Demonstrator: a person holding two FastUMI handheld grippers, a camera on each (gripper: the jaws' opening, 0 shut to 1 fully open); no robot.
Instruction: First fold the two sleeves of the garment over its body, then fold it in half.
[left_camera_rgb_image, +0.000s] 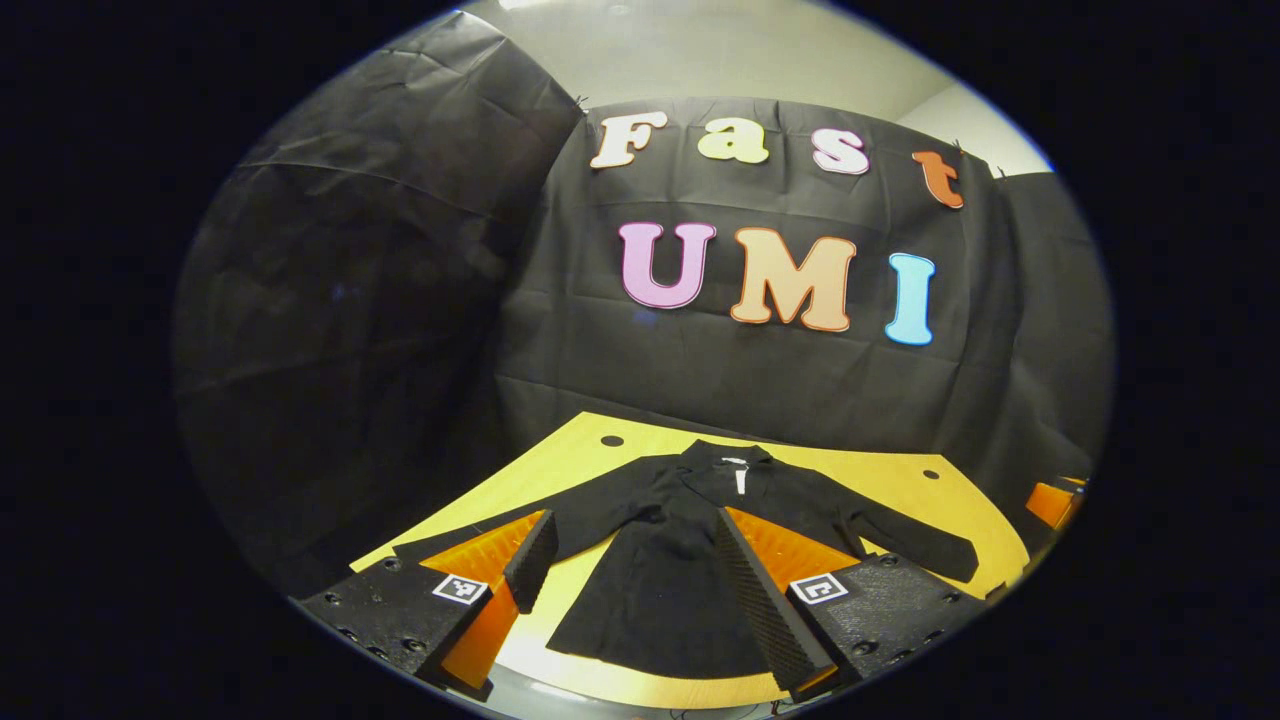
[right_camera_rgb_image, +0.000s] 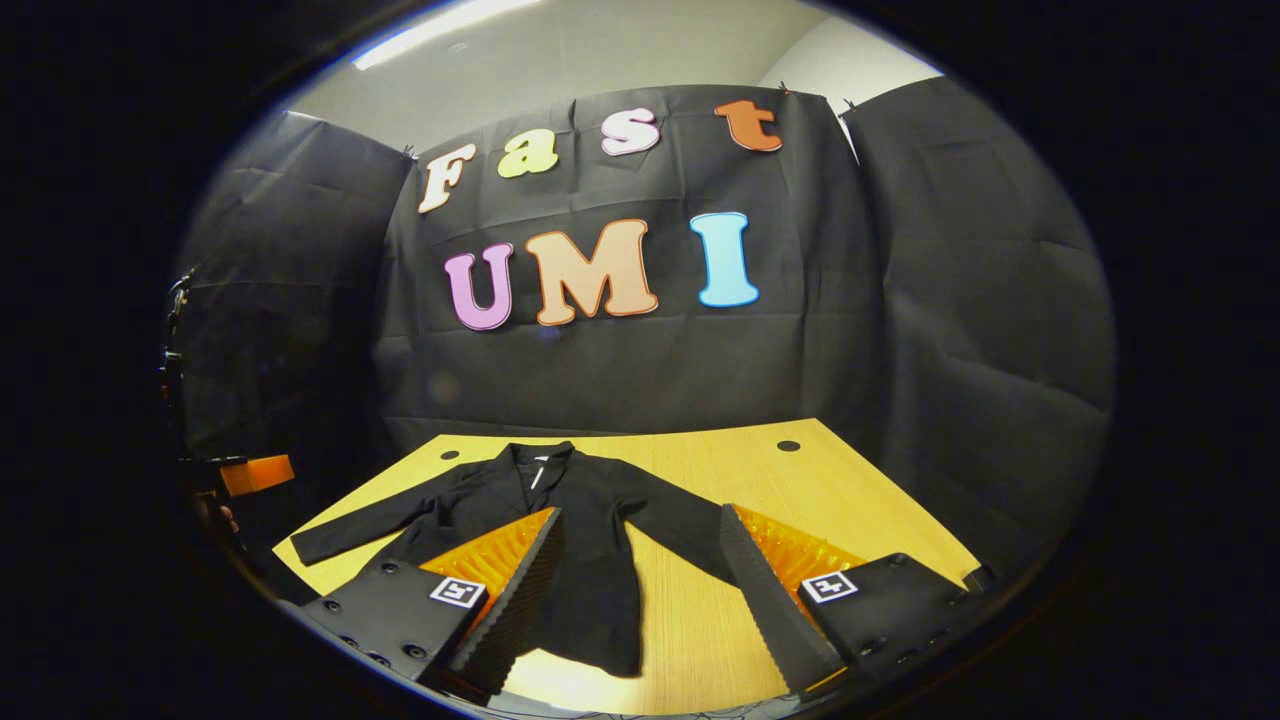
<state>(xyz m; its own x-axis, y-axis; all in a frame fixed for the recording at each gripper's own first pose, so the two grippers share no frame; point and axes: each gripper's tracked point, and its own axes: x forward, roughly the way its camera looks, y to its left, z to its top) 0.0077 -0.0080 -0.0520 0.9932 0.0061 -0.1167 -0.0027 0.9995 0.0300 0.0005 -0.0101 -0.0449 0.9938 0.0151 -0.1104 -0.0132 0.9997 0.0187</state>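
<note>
Left gripper pose: the left gripper (left_camera_rgb_image: 640, 590) hangs above the near edge of the table (left_camera_rgb_image: 900, 480), pointing forward and slightly down at the jacket's lower half. Its fingers touch nothing.

Right gripper pose: the right gripper (right_camera_rgb_image: 640, 590) also hovers over the near edge, aimed forward, with the jacket off to its left side in the right gripper view.

Other gripper seen: at the far left of the right gripper view, part of the left gripper (right_camera_rgb_image: 255, 473) shows, with what looks like a bit of a hand just beneath it, too dim to make out.

Jacket: a dark jacket (left_camera_rgb_image: 660, 590) lies flat on the wooden table, collar (left_camera_rgb_image: 728, 462) toward the back wall, hem toward the camera. Both sleeves are spread out to the sides, unfolded. One sleeve (left_camera_rgb_image: 905, 540) reaches toward the table's right side in the left gripper view; the other sleeve (right_camera_rgb_image: 365, 530) reaches toward the left side in the right gripper view.

Surroundings: black cloth walls stand behind and beside the table. Two small round holes (left_camera_rgb_image: 612, 440) sit near the table's back edge.

In the way: nothing lies between either gripper and the jacket.

Left gripper opening: fingers spread wide, holding nothing.

Right gripper opening: fingers spread wide, holding nothing.
</note>
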